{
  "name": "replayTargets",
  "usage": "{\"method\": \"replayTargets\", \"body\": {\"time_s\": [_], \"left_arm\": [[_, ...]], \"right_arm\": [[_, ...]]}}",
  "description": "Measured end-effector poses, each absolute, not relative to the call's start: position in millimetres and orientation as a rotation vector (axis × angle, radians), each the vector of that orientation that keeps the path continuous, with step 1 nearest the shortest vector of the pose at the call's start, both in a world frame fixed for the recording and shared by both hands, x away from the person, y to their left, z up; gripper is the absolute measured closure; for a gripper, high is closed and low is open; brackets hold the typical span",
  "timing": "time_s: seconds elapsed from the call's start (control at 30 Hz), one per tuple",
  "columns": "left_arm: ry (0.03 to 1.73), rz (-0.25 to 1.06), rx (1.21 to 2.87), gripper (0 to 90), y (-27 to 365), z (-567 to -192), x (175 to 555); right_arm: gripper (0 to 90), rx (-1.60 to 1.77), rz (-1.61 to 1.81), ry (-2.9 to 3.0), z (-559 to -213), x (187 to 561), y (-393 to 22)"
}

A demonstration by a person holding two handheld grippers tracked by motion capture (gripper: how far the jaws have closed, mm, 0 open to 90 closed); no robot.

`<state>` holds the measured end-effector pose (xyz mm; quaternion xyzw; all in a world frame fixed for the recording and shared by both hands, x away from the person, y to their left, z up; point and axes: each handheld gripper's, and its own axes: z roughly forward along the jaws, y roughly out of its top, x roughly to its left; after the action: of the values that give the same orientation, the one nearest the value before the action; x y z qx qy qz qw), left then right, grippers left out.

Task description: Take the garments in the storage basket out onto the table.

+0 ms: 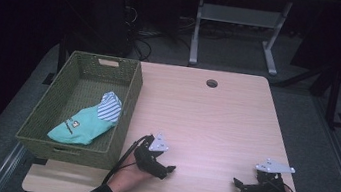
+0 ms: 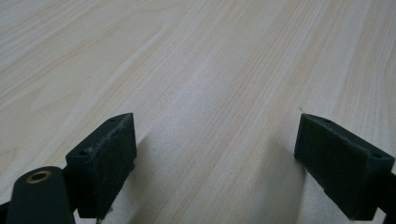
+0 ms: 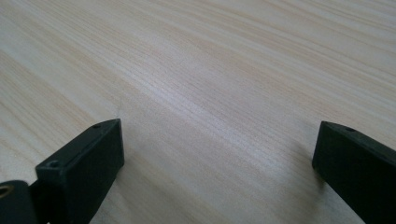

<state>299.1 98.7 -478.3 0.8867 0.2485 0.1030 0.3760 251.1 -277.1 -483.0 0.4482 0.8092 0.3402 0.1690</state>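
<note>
My left black two-jaw gripper [image 1: 164, 168] rests on pale wooden table [image 1: 215, 122], near edge; jaws spread wide, nothing between. My right black gripper [image 1: 241, 185] likewise, well apart from left. Farther left: green woven basket [image 1: 130, 98] at table edge, holding teal sock [image 1: 78, 127] touching striped sock [image 1: 110, 107].

Dark room, grey floor [image 1: 245, 53], white-legged desk [image 1: 238, 15]

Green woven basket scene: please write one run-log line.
left tool open | right tool open | teal sock in green woven basket
</note>
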Motion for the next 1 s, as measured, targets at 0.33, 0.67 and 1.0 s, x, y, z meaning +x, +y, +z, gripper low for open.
{"method": "replayTargets", "body": {"time_s": [0.33,0.67,1.0], "left_arm": [[0.631,0.261,2.293,12.0,98,-476,302],[0.680,0.256,2.326,12.6,104,-470,308],[0.699,0.244,2.294,13.0,111,-464,310]], "right_arm": [[1.6,1.266,0.972,2.305,-483,252,-278],[1.7,1.266,0.972,2.304,-483,252,-278],[1.6,1.271,0.968,2.304,-483,253,-277]]}}
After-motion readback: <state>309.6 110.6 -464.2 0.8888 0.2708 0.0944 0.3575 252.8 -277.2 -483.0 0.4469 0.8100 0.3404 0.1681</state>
